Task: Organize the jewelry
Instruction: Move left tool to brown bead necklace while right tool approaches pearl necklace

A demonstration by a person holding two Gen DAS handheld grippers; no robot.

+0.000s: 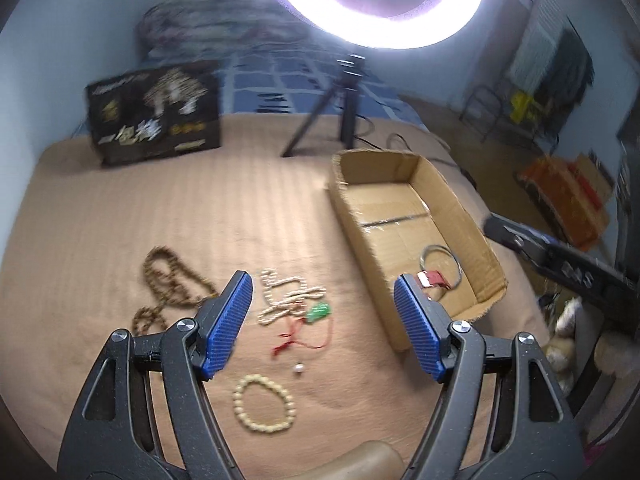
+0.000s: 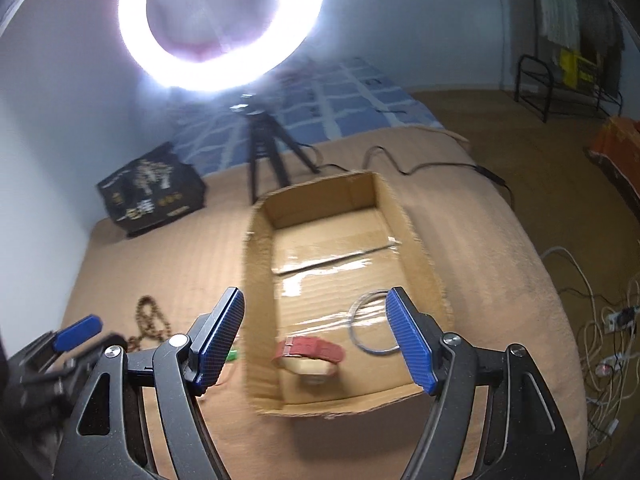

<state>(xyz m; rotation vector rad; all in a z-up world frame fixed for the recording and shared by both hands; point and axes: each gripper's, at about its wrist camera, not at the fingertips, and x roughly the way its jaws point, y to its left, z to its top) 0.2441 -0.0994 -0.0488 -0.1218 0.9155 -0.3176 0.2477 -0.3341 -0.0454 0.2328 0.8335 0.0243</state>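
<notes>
From the left wrist camera, the left gripper point(image 1: 323, 294) hangs above a tan blanket point(image 1: 140, 220) with its jaws spread wide and nothing between the pads. Below the gap lie a cream bead necklace point(image 1: 290, 296), a green pendant point(image 1: 319, 312) on a red cord point(image 1: 304, 340), a small pearl point(image 1: 298, 368) and a cream bead bracelet point(image 1: 263, 403), all on the blanket. A brown bead necklace point(image 1: 168, 292) lies left of the left finger, partly hidden by it. To the right stands an open cardboard box point(image 1: 360, 216); in it are a metal ring point(image 1: 440, 266) and a red watch point(image 1: 430, 280), the latter just past the right finger's tip. Behind are a black printed box point(image 1: 154, 114), a tripod point(image 1: 344, 108) and a bright ring light point(image 1: 376, 4). The right gripper point(image 1: 560, 258) shows at the right edge.

From the right wrist camera, the right gripper point(image 2: 314, 336) hovers over the near end of the cardboard box point(image 2: 260, 280), jaws spread and empty. The red watch point(image 2: 308, 356) lies on the box floor below the gap, and the metal ring point(image 2: 370, 328) is beside the right finger. The box's left wall stands just inside the left finger. Outside it, the brown bead necklace point(image 2: 150, 322) and a bit of the green pendant point(image 2: 232, 355) show. The left gripper point(image 2: 78, 328) is at lower left. Cables point(image 2: 608, 340) trail on the floor at right.
</notes>
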